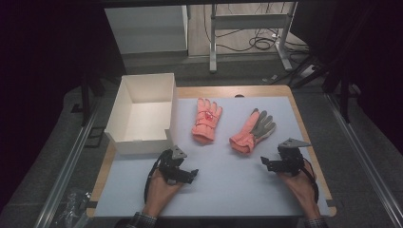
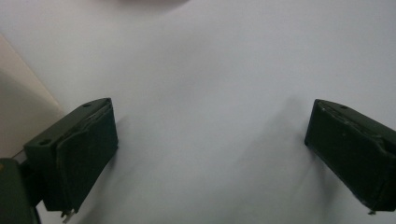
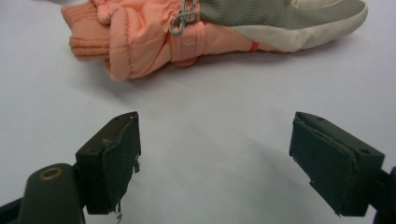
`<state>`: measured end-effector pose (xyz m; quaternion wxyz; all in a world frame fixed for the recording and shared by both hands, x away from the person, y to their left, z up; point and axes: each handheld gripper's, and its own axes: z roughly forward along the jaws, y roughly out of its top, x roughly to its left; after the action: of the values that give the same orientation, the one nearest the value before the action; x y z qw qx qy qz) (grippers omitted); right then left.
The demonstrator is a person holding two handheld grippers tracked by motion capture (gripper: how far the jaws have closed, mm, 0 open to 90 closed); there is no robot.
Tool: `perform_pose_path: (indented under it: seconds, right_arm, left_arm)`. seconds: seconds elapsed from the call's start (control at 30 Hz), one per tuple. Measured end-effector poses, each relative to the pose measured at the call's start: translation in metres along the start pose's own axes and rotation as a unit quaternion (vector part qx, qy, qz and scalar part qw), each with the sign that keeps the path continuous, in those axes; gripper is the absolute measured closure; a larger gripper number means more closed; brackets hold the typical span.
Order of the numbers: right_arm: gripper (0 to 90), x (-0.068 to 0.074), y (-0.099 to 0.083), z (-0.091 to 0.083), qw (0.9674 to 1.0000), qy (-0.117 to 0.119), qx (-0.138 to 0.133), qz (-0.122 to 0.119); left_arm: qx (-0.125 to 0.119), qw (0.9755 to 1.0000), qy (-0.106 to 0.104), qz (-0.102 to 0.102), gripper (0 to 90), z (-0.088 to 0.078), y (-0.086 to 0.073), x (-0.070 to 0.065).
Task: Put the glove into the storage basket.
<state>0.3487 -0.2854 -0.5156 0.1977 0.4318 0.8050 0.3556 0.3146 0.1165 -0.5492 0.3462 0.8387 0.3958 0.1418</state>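
Pale grey-blue mat [image 1: 228,185] over a wood-edged table [image 1: 311,142]. White open box [image 1: 142,114] standing at the mat's far left corner, nothing visible inside. Two orange gloves mid-mat, well apart from the box: left glove [image 1: 206,121] back up with a small red mark, too blurred to read; right glove [image 1: 253,130] palm up, grey palm, cuff toward the near edge. Same right glove [image 3: 187,32] lying just ahead of the right jaws, a small metal clip at the wrist strap; no legible writing. Left gripper [image 1: 183,172] near the box's front corner, jaws wide apart over bare mat. Right gripper [image 1: 272,164] near the right glove's cuff, jaws also spread wide, holding nothing.
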Motion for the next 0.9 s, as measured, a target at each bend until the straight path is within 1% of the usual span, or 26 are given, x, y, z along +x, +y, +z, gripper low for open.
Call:
perform_pose_path:
  seconds: [0.07, 0.17, 0.27, 0.47, 0.57, 0.73, 0.9]
  right_arm:
    - [16.9, 0.0, 0.003, 0.0, 1.0, 0.006, -0.003, 0.005]
    - [17.4, 0.001, 0.008, 0.0, 0.9999, 0.008, -0.006, 0.006]
    - [18.8, 0.002, 0.013, 0.001, 1.0, 0.009, 0.001, -0.001]
    - [23.6, 0.0, 0.021, 0.002, 0.9998, 0.02, 0.003, 0.0]
    - [24.9, 0.0, 0.026, 0.001, 0.9997, 0.022, 0.002, -0.002]
    - [27.3, -0.002, 0.036, 0.001, 0.9998, 0.019, 0.0, -0.004]
    - [31.7, -0.004, 0.047, 0.002, 0.9998, 0.018, -0.005, -0.003]
  left_arm:
    - [0.0, 1.0, 0.0, 0.0, 2.8, 0.0, 0.0, 0.0]
    - [0.0, 1.0, 0.0, 0.0, 2.7, 0.0, 0.0, 0.0]
    - [0.0, 1.0, 0.0, 0.0, 2.8, 0.0, 0.0, 0.0]
    - [0.0, 1.0, 0.0, 0.0, 2.8, 0.0, 0.0, 0.0]
    - [0.0, 1.0, 0.0, 0.0, 2.8, 0.0, 0.0, 0.0]
    - [0.0, 1.0, 0.0, 0.0, 2.8, 0.0, 0.0, 0.0]
    - [0.0, 1.0, 0.0, 0.0, 2.8, 0.0, 0.0, 0.0]
